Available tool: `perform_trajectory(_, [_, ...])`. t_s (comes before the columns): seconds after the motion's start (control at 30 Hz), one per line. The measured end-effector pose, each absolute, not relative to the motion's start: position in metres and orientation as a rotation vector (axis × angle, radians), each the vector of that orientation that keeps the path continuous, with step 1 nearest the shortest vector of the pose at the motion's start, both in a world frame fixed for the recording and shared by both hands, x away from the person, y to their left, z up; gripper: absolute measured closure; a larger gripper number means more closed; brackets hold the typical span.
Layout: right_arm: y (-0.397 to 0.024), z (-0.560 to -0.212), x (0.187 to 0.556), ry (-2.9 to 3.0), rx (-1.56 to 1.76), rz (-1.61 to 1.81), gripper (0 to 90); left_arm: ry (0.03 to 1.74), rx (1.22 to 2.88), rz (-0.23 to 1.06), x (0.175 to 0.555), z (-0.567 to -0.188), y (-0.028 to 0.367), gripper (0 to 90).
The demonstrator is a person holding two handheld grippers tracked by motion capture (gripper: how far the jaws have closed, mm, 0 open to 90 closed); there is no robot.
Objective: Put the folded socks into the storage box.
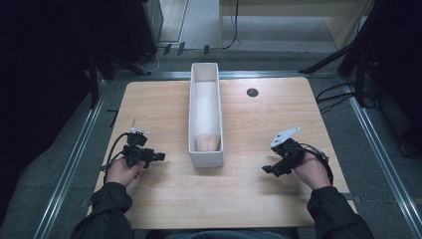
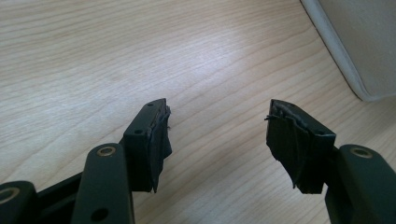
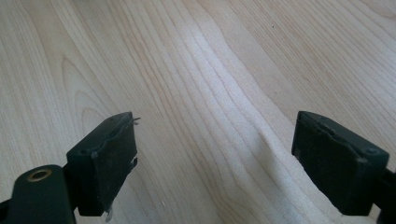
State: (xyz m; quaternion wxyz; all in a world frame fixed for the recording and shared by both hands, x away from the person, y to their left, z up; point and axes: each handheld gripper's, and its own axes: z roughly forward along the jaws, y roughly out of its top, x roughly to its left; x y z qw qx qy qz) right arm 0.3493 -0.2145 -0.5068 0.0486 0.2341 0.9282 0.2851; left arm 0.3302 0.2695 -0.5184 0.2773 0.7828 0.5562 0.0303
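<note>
Jaws of the left gripper [image 2: 217, 128] are spread wide — nothing is held between them, only bare table [image 2: 116, 56] is seen beneath. The right gripper [image 3: 215, 154] is likewise released, its pads apart over plain wood grain. Between the two grippers, toward the table's far side, a long white bin [image 1: 205, 158] is set lengthwise; a pale cloth [image 1: 205, 114] is laid inside it. The bin's near corner [image 2: 369, 56] is seen just beyond the left gripper, untouched.
</note>
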Motion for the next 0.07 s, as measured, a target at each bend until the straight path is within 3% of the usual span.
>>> perform_trajectory(0.07, [-0.2145, -0.5071, 0.3495, 2.831, 0.721, 0.871, 13.9, 1.499, 2.109, 0.088, 0.3303, -0.5193, 0.2682, 37.7])
